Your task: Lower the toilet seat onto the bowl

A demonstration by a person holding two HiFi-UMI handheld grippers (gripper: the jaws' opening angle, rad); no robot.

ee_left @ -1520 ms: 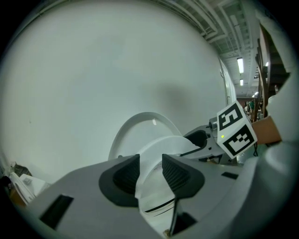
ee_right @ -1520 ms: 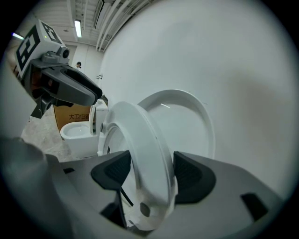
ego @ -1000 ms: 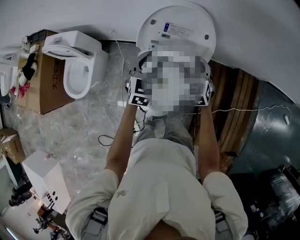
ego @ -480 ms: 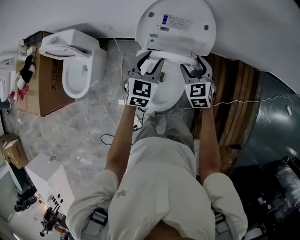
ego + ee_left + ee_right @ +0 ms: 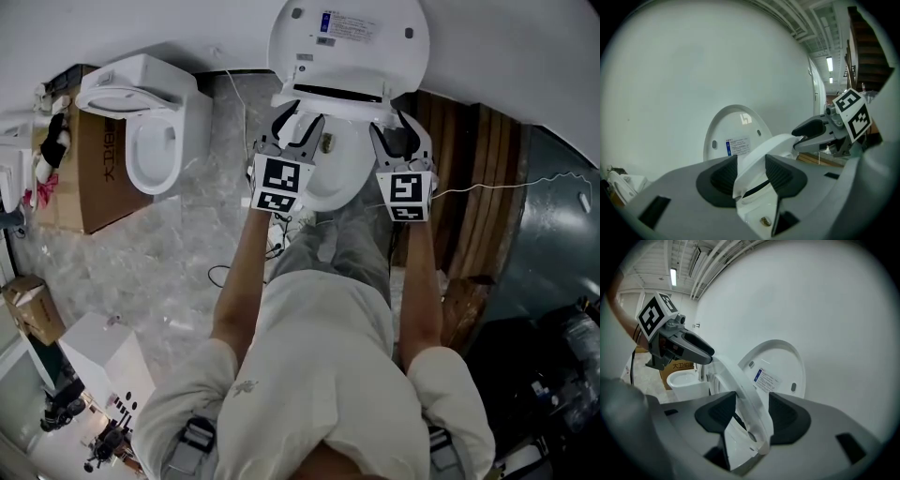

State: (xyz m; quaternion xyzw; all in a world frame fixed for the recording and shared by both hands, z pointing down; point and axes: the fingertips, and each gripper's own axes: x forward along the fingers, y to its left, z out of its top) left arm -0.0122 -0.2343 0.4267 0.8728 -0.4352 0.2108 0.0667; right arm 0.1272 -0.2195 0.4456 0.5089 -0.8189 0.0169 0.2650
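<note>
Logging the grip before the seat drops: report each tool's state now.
Left tool: closed on the toilet seat rim.
Right tool: jaws have just been closing, now gripping the seat's opposite rim.

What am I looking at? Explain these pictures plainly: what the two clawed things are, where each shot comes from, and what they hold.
No robot: a person holds a two-jaw gripper in each hand. The head view comes from a camera on their head, looking down over their arms. The two gripper views come from cameras riding on the grippers, looking along the jaws. Ahead, a toilet's lid stands upright against the wall. The left gripper and right gripper each grip the toilet seat by its rim; the right one's jaws have just been closing on it. The seat is tilted off the lid, not yet down on the bowl. A second toilet and a cardboard box sit on the floor to the left.
</note>
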